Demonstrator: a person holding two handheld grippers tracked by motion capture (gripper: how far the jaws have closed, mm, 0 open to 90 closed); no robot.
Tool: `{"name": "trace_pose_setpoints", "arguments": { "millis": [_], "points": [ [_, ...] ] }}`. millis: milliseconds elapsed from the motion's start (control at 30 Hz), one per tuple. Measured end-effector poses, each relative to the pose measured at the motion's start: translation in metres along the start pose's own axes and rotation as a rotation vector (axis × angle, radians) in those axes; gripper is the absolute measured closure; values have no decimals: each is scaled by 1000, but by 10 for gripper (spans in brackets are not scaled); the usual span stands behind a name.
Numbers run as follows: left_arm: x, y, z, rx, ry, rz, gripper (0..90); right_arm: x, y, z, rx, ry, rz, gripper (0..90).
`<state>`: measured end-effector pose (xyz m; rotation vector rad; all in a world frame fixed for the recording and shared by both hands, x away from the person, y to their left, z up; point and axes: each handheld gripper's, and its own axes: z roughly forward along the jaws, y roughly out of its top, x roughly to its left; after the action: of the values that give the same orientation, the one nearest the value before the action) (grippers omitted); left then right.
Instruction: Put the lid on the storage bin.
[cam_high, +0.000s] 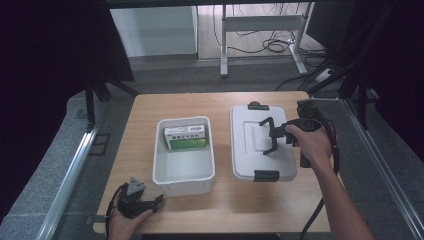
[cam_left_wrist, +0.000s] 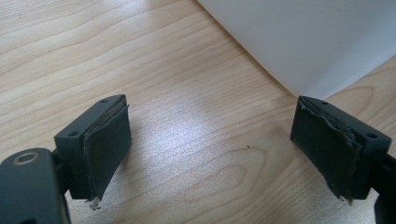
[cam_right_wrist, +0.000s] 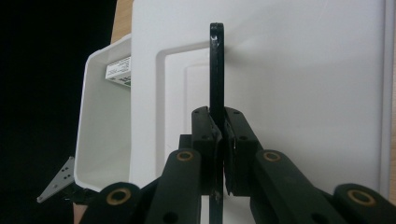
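A white lid (cam_high: 247, 152) lies flat on the right half of the wooden table (cam_high: 145, 107). Its black carry handle (cam_high: 266, 134) is swung up off the top. My right gripper (cam_high: 278, 133) is shut on that handle, and in the right gripper view the thin black handle (cam_right_wrist: 216, 65) stands edge-on between the pads, above the lid (cam_right_wrist: 303, 70). Left of the lid stands an open white bin (cam_high: 159, 172) holding a green box (cam_high: 186, 137). My left gripper (cam_high: 159, 201) rests open near the front edge, its jaws wide apart over bare wood (cam_left_wrist: 210, 135) beside the bin's wall (cam_left_wrist: 317, 37).
Black latches sit at the lid's near end (cam_high: 266, 175) and far end (cam_high: 257, 106). The right gripper's cable (cam_high: 312, 220) trails off the front right. Beyond the table are a desk frame (cam_high: 260, 22) and floor cables (cam_high: 277, 46).
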<state>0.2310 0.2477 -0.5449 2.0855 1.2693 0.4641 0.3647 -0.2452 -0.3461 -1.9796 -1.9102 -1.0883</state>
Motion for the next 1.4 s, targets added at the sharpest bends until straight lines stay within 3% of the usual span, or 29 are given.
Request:
{"name": "trace_pose_setpoints", "arguments": {
  "millis": [700,1400],
  "points": [
    [0,0,0,1,-2,1,122,23,-5,0,14,44,-44,844],
    [0,0,0,1,-4,1,121,47,-6,8,35,58,-82,844]
  ]
}}
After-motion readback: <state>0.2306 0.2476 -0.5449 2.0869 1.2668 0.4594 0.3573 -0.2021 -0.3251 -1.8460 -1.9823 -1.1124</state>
